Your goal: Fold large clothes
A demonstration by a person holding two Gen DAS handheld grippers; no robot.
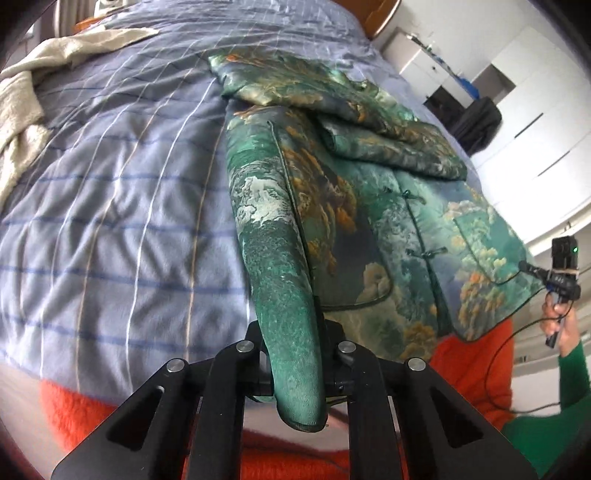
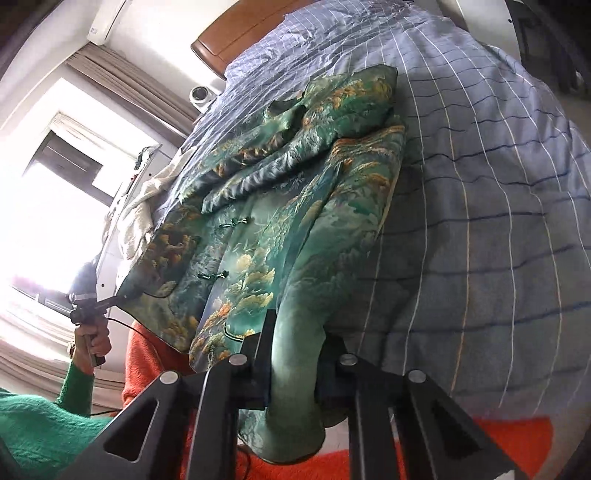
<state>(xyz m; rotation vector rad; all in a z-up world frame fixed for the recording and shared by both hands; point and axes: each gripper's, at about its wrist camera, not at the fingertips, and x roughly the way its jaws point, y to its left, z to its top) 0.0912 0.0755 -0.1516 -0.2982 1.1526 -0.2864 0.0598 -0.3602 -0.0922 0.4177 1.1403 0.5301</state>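
A green jacket (image 1: 369, 221) with a landscape print and knot buttons lies front up on the bed, its sleeves folded across the chest. In the left wrist view my left gripper (image 1: 293, 332) is shut on one bottom corner of the jacket, and the cloth runs between its fingers. My right gripper (image 2: 295, 343) is shut on the other bottom corner of the jacket (image 2: 258, 221). Each gripper also shows in the other's view: the right gripper (image 1: 535, 271) and the left gripper (image 2: 122, 297) sit at the hem, each held by a hand in a green sleeve.
The bed carries a blue striped duvet (image 1: 110, 221) with a cream blanket (image 1: 22, 110) at its far side. Orange fuzzy cloth (image 1: 469, 369) lies along the near edge. White cupboards (image 1: 535, 110) stand on one side, a bright window (image 2: 55, 221) on the other, and a wooden headboard (image 2: 236, 29) at the far end.
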